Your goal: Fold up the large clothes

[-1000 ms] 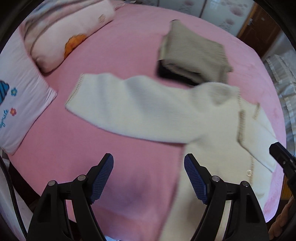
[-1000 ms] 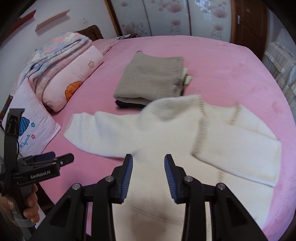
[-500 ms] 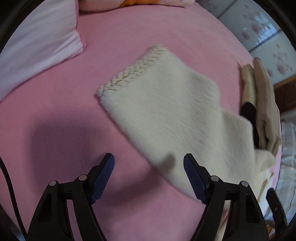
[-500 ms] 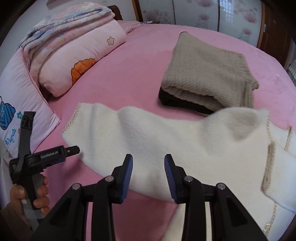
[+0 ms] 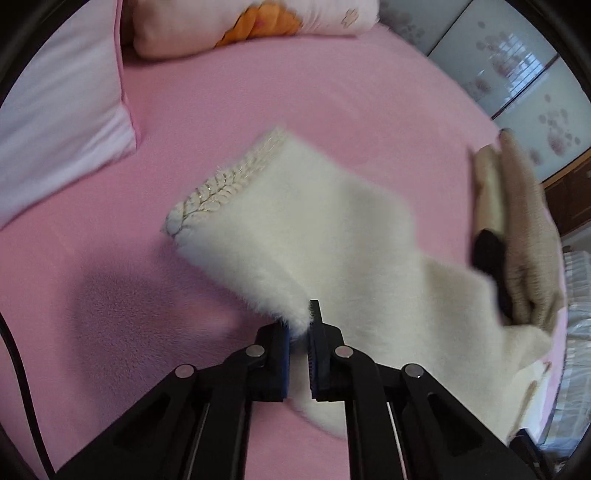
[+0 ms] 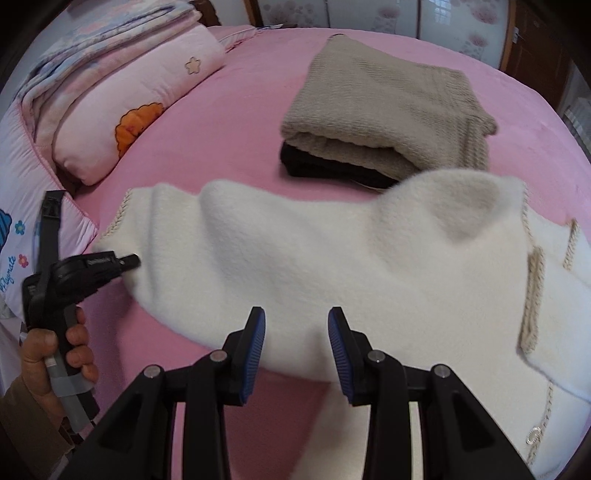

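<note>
Cream-white and fluffy, the cardigan (image 6: 369, 266) lies spread on the pink bed (image 6: 229, 110), with one sleeve (image 5: 295, 221) stretched out flat toward the pillows. The sleeve ends in a braided cuff (image 5: 225, 184) with a thin golden thread in it. The left gripper (image 5: 298, 332) is clenched on the near edge of this sleeve, a little way behind the cuff, and the white fibres stick out between its blue pads. In the right wrist view this same gripper (image 6: 127, 261) touches the sleeve edge, and a bare hand (image 6: 55, 354) grasps its handle; small white lettering on its black body is too blurred to read. The right gripper (image 6: 296, 332) is released, its blue ribbed pads wide apart, just above the lower edge of the sleeve.

Behind the cardigan, a folded beige knit (image 6: 388, 110) sits on top of a folded black garment (image 6: 332, 170). At the left, a white pillow (image 6: 14, 254) carries small flowers and the cursive word "Playmate". Beside it lies a pink pillow (image 6: 140, 107) with an orange shape and a star. Behind the bed stand sliding doors (image 6: 369, 14) with a pale flower pattern.
</note>
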{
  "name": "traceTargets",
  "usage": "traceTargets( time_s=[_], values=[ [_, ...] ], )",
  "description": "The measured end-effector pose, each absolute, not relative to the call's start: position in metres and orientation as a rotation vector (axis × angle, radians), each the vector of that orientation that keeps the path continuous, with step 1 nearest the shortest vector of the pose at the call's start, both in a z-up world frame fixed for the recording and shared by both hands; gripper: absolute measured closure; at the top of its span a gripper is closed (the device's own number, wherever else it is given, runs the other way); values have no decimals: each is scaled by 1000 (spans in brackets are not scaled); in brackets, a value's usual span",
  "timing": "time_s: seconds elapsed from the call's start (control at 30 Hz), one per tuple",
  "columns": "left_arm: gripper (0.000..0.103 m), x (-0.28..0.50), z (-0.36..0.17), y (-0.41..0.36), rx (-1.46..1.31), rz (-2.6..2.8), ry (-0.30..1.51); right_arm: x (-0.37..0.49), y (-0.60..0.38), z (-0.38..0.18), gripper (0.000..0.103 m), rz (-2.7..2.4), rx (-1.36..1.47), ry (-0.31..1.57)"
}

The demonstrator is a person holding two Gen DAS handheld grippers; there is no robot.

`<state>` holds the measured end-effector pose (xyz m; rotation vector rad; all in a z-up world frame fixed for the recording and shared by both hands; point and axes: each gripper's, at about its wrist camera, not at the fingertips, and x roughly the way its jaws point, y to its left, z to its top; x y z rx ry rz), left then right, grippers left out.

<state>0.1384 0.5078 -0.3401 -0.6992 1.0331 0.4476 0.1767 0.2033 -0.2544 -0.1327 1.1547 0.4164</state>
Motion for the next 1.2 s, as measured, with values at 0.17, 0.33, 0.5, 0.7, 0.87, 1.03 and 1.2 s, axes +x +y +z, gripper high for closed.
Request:
traceTargets(
  time_s=[0.17, 0.33, 0.5, 0.7, 0.87, 1.03, 1.2],
  values=[
    [98, 140, -243, 444, -634, 278, 865, 177, 159, -237, 68, 357, -89, 1150],
    [98, 152, -188, 333, -492, -21, 810, 174, 87, -218, 68, 260, -32, 1119],
    [97, 172, -210, 220, -416, -220, 885, 167, 2, -216, 67, 150, 11, 1117],
    [66, 193, -310, 116, -288, -254, 1180, 155, -81, -233, 67, 54, 42, 1174],
    [62, 160, -334, 109, -228, -219, 1255, 152, -112, -241, 67, 72, 76, 1189],
    [38, 120, -297, 132, -154, -145, 1183, 161, -106, -237, 51, 140, 118, 1156],
    [37, 112, -279, 181, -96, 1, 1178, 194, -84, -249, 47, 206, 132, 1152]
  ],
)
